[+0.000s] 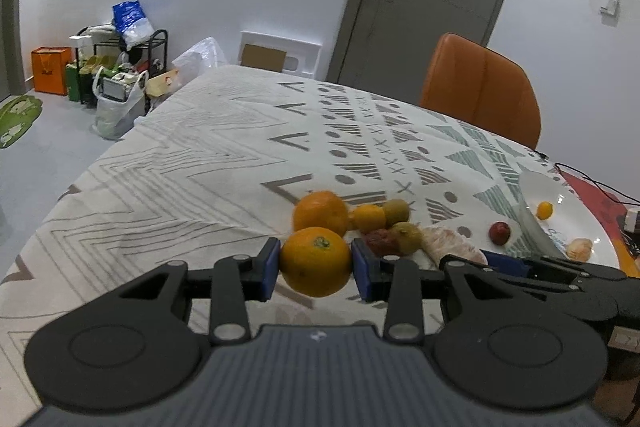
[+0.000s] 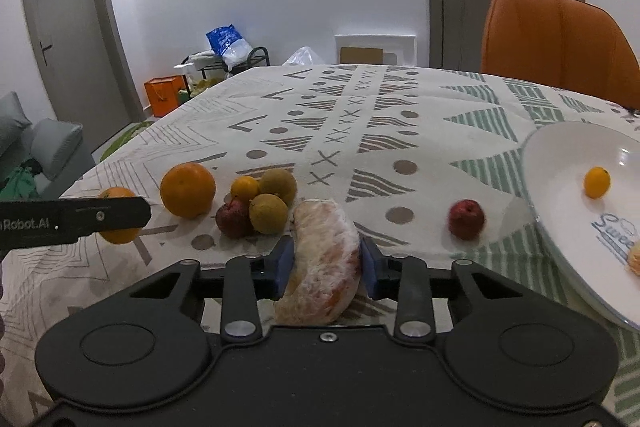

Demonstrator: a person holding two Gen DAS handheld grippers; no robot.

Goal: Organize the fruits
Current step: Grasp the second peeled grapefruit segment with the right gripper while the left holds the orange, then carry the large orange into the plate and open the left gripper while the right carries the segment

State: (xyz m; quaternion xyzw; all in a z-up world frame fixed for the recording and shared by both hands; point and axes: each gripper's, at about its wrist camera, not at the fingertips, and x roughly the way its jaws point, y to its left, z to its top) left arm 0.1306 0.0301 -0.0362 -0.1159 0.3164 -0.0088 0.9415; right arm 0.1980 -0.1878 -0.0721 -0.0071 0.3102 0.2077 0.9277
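Note:
My left gripper point(image 1: 315, 269) is shut on a large orange point(image 1: 315, 262), held just above the patterned tablecloth. My right gripper point(image 2: 325, 263) is shut on a peeled pomelo segment point(image 2: 324, 259). On the cloth lie another large orange point(image 2: 187, 190), a small orange point(image 2: 245, 187), two greenish-brown fruits point(image 2: 269, 214), a dark red fruit point(image 2: 233, 219) and a lone red fruit point(image 2: 466, 219). A white plate point(image 2: 560, 187) at the right holds a small orange point(image 2: 597, 182) and a peeled piece point(image 2: 635, 259).
An orange chair point(image 2: 556, 35) stands behind the table's far right side. Black cables and a red mat point(image 1: 596, 203) lie beyond the plate. The left gripper's arm point(image 2: 72, 219) shows at the left of the right wrist view. Bags and a rack point(image 1: 120, 67) stand on the floor.

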